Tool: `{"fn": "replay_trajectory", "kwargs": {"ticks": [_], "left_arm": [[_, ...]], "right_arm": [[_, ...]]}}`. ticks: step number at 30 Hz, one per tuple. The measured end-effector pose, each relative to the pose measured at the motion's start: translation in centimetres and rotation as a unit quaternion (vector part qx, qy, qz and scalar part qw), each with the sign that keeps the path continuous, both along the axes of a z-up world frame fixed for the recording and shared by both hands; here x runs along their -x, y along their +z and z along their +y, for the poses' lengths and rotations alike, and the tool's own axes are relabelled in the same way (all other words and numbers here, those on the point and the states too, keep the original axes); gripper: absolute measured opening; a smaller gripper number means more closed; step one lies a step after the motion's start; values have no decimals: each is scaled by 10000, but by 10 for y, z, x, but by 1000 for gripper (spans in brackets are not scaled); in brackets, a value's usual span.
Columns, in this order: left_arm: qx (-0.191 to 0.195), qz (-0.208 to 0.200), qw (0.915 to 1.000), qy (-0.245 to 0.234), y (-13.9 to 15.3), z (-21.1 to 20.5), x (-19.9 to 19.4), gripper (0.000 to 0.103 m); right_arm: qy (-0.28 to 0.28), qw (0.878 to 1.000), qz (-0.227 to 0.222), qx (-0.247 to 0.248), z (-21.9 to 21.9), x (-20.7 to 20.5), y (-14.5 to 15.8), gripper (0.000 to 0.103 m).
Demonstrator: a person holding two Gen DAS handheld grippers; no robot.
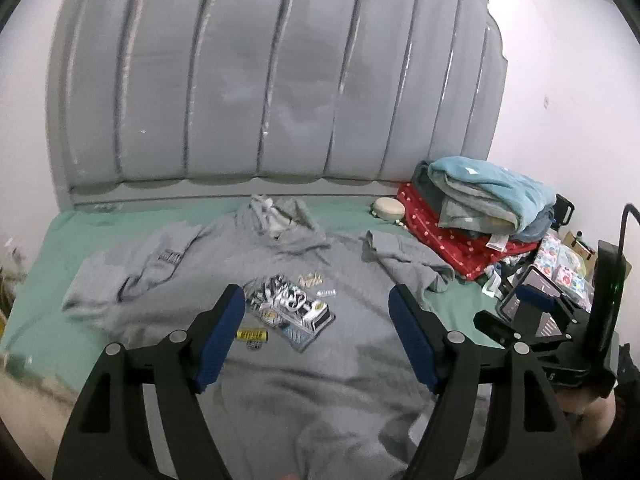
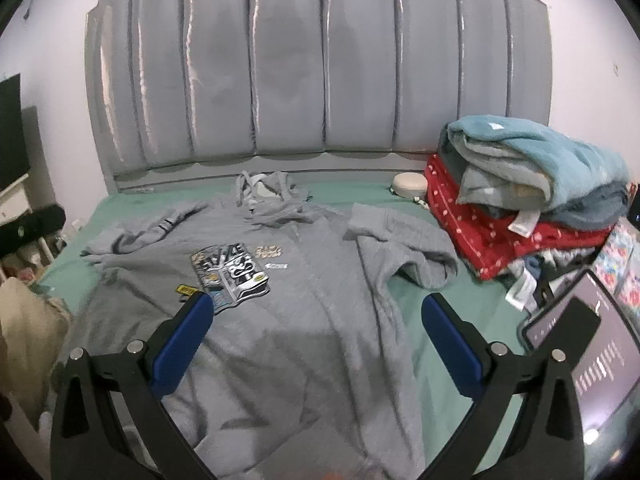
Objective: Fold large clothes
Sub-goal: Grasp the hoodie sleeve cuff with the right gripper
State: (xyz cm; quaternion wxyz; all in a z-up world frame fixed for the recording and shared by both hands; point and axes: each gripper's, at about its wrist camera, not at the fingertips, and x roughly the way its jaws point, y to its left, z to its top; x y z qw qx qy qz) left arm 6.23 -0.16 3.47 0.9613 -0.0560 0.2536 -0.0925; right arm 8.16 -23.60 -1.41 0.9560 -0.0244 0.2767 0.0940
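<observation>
While a grey hoodie lay front-up across the green bedsheet, both tongs — left gripper and right gripper — hovered above it, jaws spread, gripping nothing.

Counts: 1 grey hoodie w/ 2 sleeves, 1 hood, 1 big chest print plus approx 4 small patches round it. 1 green sheet. 1 padded headboard, approx 8 panels. 1 stack of folded textiles: 1 teal blanket, 1 red dotted piece, others unclear. 1 round cream item. 1 phone screen. 2 grippers: left, right, 2 blue pads each.
</observation>
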Motion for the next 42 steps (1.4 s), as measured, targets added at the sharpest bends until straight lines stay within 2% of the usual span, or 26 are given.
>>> {"fn": "replay_trajectory", "kwargs": {"ticks": [6,9,12,15,21,24,29,31,35,38,39,41,42], "left_arm": [[-164,-32,9999,22,-7,7,-63,77],[-250,41,9995,198,-23,15,-91,77],[-102,336,9987,380,-46,30,-115,77],[-41,674,9969,410,-69,40,-131,77],[-161,857,9940,654,-86,55,-159,77],[-221,862,9931,768,-91,62,-171,77],[-119,1147,9891,916,-108,75,-178,77],[-125,1178,9880,986,-112,79,-179,77],[-16,1194,9870,1074,-111,85,-181,77],[-41,1164,9871,1101,-110,86,-180,77],[-41,1171,9869,1107,-110,85,-181,77],[-51,1194,9867,1099,-111,84,-181,77],[-64,1199,9868,1089,-111,83,-181,77]], "right_arm": [[-21,9992,-19,393,0,-52,-7,103],[17,9981,-21,611,-1,-83,-12,103],[18,9973,14,734,-2,-112,-17,103],[24,9968,114,790,-4,-141,-27,103],[101,9951,531,822,-2,-194,-50,102],[203,9918,655,1082,5,-217,-64,102],[219,9825,1004,1550,9,-255,-90,102],[134,9778,1070,1795,6,-267,-97,98],[26,9716,1309,1969,-7,-280,-107,88],[173,9727,1458,1794,-17,-278,-118,80],[245,9723,1510,1767,-18,-277,-121,73],[302,9750,1452,1652,-19,-274,-121,66],[336,9770,1428,1550,-20,-273,-117,59]]}}
